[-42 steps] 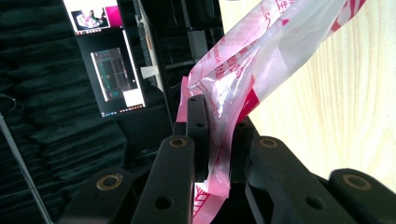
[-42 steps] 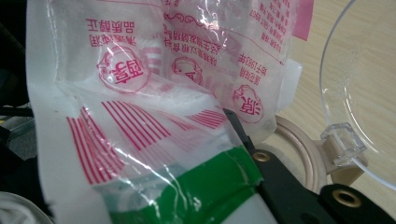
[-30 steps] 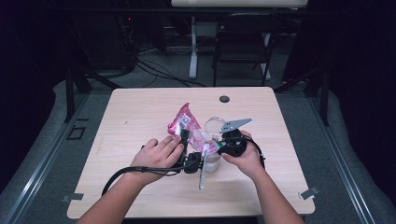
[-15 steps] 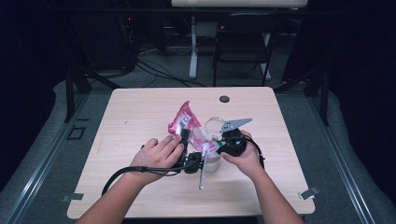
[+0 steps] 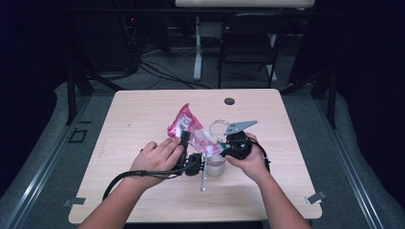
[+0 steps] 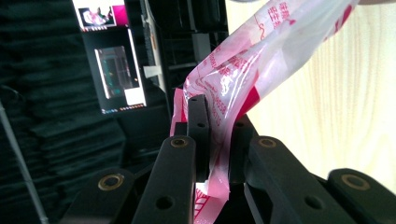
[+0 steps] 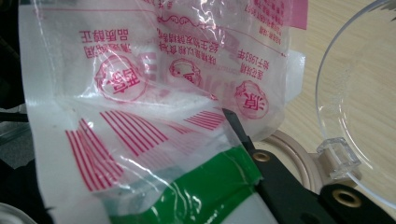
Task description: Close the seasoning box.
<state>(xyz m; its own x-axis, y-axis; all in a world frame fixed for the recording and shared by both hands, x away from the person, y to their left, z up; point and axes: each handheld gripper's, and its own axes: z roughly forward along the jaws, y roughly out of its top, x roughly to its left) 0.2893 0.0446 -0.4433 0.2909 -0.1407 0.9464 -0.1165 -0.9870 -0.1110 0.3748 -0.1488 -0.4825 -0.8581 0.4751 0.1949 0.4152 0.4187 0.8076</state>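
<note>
Bag gripped at both ends, not yet emptied.
Your left gripper (image 5: 185, 138) and right gripper (image 5: 224, 145) are both clamped on the pink bag (image 5: 187, 125), held above the jar (image 5: 215, 165) mid-table; pouring or tearing it open looks left to do.

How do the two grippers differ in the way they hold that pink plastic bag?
The left gripper pinches a pink edge of the bag, its dark jaws showing on both sides of the film; the right gripper grips the end with the green strip, one jaw hidden behind the film. From above, the right gripper carries a grey three-cornered plate; the left gripper shows none. Both are shut on the bag.
</note>
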